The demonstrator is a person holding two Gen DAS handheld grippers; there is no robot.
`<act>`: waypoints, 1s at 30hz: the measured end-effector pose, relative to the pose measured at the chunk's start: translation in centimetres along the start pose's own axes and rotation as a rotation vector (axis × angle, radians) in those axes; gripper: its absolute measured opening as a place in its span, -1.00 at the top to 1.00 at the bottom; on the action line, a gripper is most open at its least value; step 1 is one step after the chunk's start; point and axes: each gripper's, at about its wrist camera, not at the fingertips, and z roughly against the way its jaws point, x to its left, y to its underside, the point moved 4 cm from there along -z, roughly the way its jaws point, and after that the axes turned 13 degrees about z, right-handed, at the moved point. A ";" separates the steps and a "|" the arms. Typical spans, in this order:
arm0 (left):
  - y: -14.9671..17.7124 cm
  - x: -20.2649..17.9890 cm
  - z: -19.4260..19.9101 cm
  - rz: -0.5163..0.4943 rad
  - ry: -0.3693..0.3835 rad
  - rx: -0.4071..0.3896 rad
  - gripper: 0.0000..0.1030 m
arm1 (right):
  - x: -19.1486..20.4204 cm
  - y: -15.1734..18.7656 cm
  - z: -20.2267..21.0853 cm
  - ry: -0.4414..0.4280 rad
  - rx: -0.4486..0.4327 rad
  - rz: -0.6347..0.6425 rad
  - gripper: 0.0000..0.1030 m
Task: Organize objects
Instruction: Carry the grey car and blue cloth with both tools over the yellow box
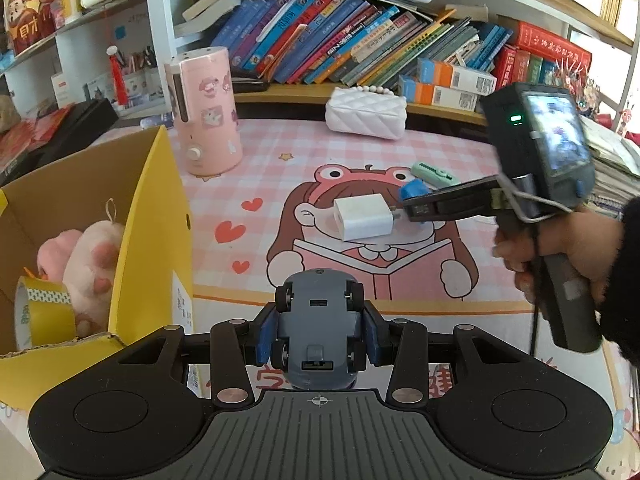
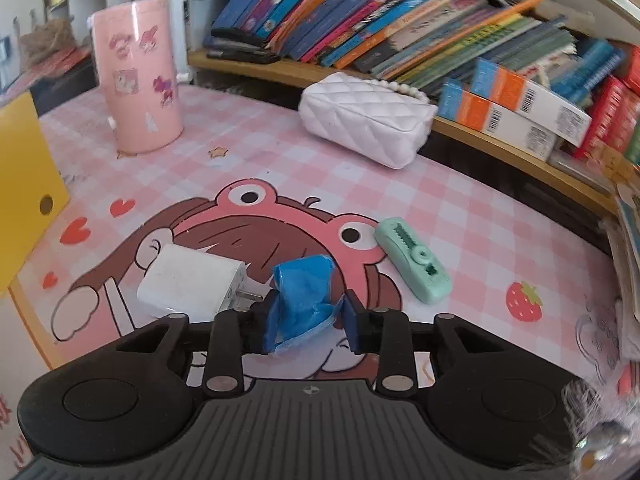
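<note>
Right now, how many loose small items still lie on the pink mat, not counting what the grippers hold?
2: the white charger lies just ahead-left of the right gripper, and the green clip-like piece lies to its right. The purse and pink canister aside; others may be hidden.

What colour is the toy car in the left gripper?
Grey-blue with black wheels: the toy car shows best, underside up, in the left wrist view.

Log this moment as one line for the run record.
left tool: shut on toy car | right tool: beside charger | box: holds plush, tape roll
</note>
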 end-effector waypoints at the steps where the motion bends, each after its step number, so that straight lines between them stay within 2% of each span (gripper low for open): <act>1: 0.0 0.0 0.1 0.000 0.003 -0.002 0.20 | -0.2 0.1 0.7 0.005 -0.005 -0.021 0.45; 8: 0.4 0.0 0.8 -0.007 0.043 -0.007 0.20 | -0.5 2.1 6.4 0.023 -0.023 -0.164 0.45; 13: 0.8 0.3 2.2 -0.009 0.092 -0.023 0.20 | 0.9 4.4 11.1 0.050 -0.017 -0.236 0.45; 21: 2.3 2.4 5.3 -0.012 0.149 -0.050 0.20 | 6.2 7.0 16.3 0.060 0.015 -0.271 0.45; 30: 4.8 8.4 9.1 0.042 0.130 -0.048 0.20 | 13.3 7.0 20.0 0.047 0.007 -0.244 0.45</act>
